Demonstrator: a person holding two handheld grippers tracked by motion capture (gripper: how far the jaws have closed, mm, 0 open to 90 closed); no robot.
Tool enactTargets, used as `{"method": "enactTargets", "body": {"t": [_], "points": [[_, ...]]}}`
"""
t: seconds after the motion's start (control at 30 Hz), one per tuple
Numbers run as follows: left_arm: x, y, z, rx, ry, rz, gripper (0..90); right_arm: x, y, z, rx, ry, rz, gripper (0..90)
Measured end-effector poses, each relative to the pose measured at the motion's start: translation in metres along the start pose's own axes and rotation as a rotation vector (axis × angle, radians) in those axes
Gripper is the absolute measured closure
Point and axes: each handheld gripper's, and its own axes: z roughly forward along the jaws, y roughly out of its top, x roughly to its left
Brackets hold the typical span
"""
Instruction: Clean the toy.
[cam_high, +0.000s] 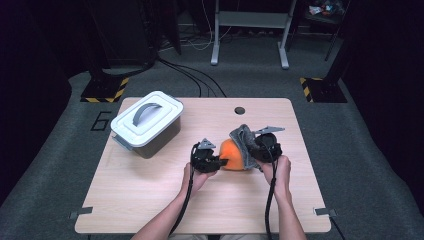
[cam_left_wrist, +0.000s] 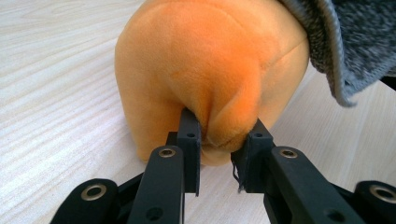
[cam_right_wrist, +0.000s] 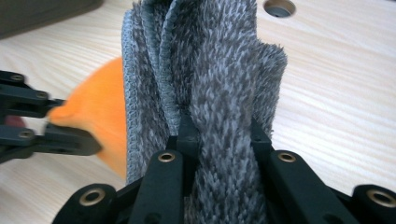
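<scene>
Two claws meet near the middle of the tabletop (cam_high: 150, 200), each held by one of the person's hands coming in from the near edge. The left claw (cam_high: 218, 161) is clenched on a fold of an orange plush toy (cam_high: 231, 154); in the left gripper view its jaws pinch a bulge of the soft fabric low on the toy (cam_left_wrist: 210, 74), which rests on the wood. The right claw (cam_high: 253, 150) is clamped on a grey fuzzy cloth (cam_high: 242, 135); in the right gripper view the cloth (cam_right_wrist: 210, 93) stands bunched in folds between the jaws, with its hemmed edge lying against the toy (cam_right_wrist: 100, 107). From above, the cloth drapes over the right side and top of the toy, touching it. The toy sits slightly right of the tabletop's centre, between the two claws. Well apart, at the far left corner, stands a grey box with a white lid (cam_high: 147, 117) and a curved handle. A small round hole (cam_high: 239, 110) shows in the tabletop near its far edge.
</scene>
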Motion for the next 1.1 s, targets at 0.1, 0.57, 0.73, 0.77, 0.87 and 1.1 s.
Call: {"method": "enactTargets", "body": {"t": [0.1,0.57,0.73,0.77,0.87,1.1], "points": [[0.000,0.000,0.000,0.004,0.002,0.004,74.1,-0.010,-0.005,0.003,0.006,-0.005,0.030,74.1],[-0.002,-0.001,0.002,0.008,0.001,0.007,74.1,-0.043,-0.026,0.026,0.069,-0.032,0.146,74.0],[-0.001,-0.001,0.001,0.008,-0.001,0.009,74.1,-0.047,-0.031,0.035,0.108,-0.046,0.172,73.9],[-0.001,-0.001,0.001,0.008,-0.001,0.008,74.1,-0.049,-0.034,0.040,0.118,-0.046,0.173,73.9],[-0.001,-0.002,0.001,0.009,0.000,0.010,74.1,-0.052,-0.040,0.050,0.153,-0.043,0.190,73.8],[-0.001,-0.002,0.001,0.008,0.002,-0.001,74.0,-0.057,-0.045,0.058,0.171,-0.019,0.212,73.7]]}}
